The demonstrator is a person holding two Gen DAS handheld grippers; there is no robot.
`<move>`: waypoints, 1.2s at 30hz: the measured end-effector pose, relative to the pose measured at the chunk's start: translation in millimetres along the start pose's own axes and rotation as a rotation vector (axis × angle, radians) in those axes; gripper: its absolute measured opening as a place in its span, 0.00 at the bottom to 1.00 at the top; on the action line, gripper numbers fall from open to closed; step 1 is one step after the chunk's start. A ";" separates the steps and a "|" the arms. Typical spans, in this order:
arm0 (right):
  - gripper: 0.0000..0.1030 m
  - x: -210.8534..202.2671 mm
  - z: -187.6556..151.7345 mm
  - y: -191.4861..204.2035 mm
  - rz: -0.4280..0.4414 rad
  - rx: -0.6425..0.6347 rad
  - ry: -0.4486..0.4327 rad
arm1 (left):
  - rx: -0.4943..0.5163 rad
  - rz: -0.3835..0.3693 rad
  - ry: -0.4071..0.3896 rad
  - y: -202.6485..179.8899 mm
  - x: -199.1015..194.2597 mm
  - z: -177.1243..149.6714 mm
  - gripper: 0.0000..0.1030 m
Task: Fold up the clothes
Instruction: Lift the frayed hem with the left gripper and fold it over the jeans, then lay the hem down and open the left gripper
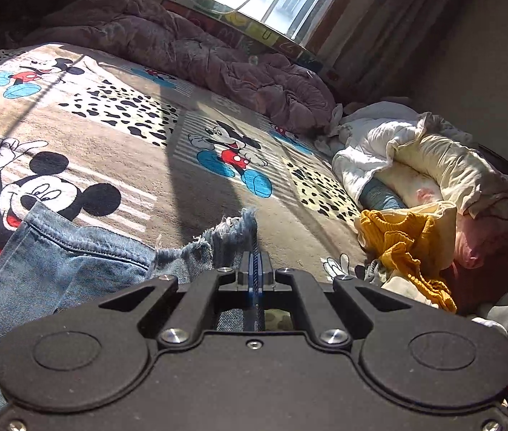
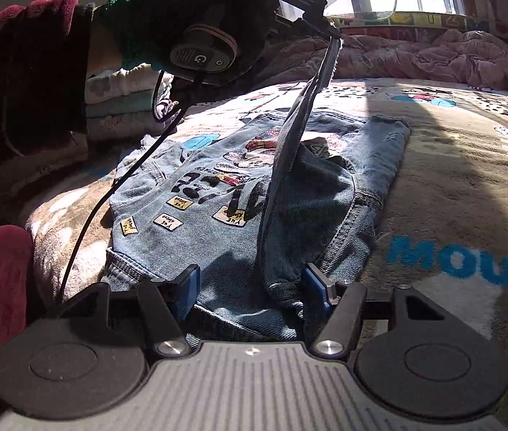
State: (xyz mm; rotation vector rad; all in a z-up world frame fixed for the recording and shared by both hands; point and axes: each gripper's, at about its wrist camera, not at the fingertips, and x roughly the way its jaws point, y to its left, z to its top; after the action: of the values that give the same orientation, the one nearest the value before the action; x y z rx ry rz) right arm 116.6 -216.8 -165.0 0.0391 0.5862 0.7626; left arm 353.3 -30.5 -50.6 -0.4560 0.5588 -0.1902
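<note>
A blue denim jacket [image 2: 218, 194] with cartoon patches and printed letters lies on the bed blanket [image 2: 451, 186]. My left gripper [image 1: 255, 251] is shut on its frayed hem [image 1: 232, 233] and holds that part lifted. In the right wrist view the left gripper [image 2: 327, 30] shows up high, with a strip of denim [image 2: 300, 115] hanging taut from it down to the jacket. My right gripper [image 2: 254, 283] is open low at the jacket's near edge, its blue pads [image 2: 191, 287] straddling a raised denim fold without closing on it.
A pile of loose clothes [image 1: 415, 194], white, yellow and pink, sits at the bed's right side. A crumpled mauve quilt [image 1: 196, 46] runs along the window. A person's dark red sleeve [image 2: 20, 72] and a cable [image 2: 110, 194] are at the left. Folded garments [image 2: 124, 104] are stacked behind.
</note>
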 end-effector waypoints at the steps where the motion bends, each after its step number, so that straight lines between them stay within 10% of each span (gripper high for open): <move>1: 0.61 -1.1 -0.5 -1.7 0.006 0.006 0.000 | 0.003 0.002 0.007 -0.9 5.4 -2.3 0.00; 26: 0.63 -8.6 -8.2 -7.3 0.019 0.008 -0.022 | 0.008 -0.027 0.057 -7.0 61.6 -6.6 0.00; 36: 0.63 -6.3 -5.1 -6.0 0.024 -0.004 -0.008 | 0.199 0.021 0.233 -13.7 107.1 -30.6 0.10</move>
State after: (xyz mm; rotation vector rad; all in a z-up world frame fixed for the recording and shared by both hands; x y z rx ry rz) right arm 114.3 -226.3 -167.7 0.0456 0.5772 0.7869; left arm 425.1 -85.3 -117.2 -0.2355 0.7645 -0.2778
